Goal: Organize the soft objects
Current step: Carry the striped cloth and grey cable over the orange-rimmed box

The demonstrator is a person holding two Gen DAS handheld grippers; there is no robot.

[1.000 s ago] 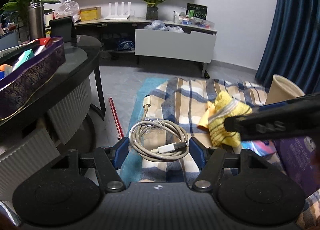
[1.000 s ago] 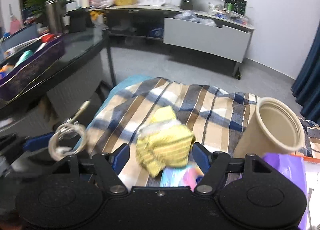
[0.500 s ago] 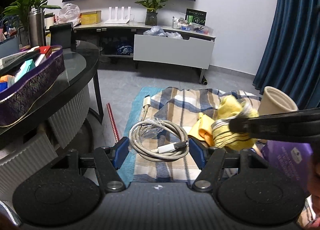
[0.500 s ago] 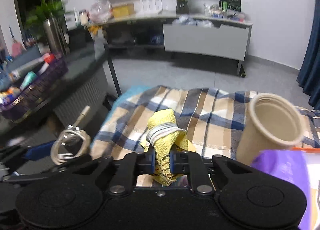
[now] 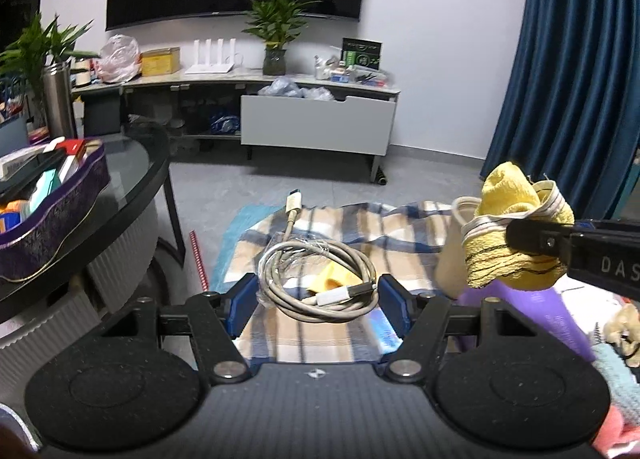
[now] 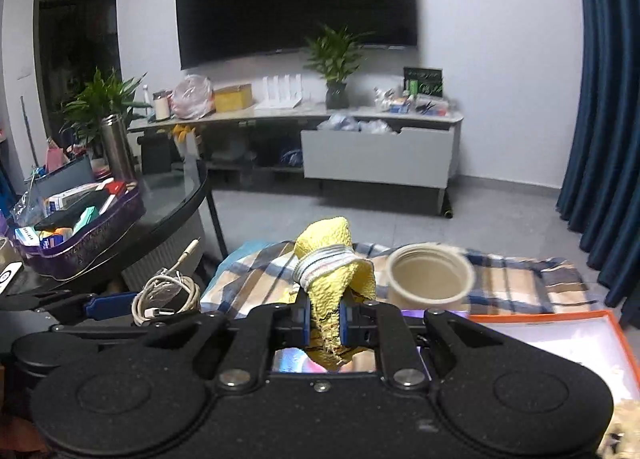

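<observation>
Hidden: lower end of the yellow sock [image 6: 327, 299] sits behind the right gripper [image 6: 325, 325] frame; the cup [image 6: 430, 274] base is cut off.
Count: one sock, one cup, one coiled cable [image 5: 318, 279].
Textures: knobbly knit with a grey striped cuff; smooth beige cup; plaid blanket [image 5: 400, 235].
Right gripper: clamped on the sock, raised beside the cup.
Left gripper [image 5: 316, 301]: spread wide, the cable bundle hanging between the pads; which pad touches it is unclear.

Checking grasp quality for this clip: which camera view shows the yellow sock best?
The left wrist view: the yellow sock appears whole from the side, clear of the blanket, pinched by the right hand-held gripper. In the right wrist view the yellow sock is partly hidden between the closed fingers, beside the beige cup.
</observation>
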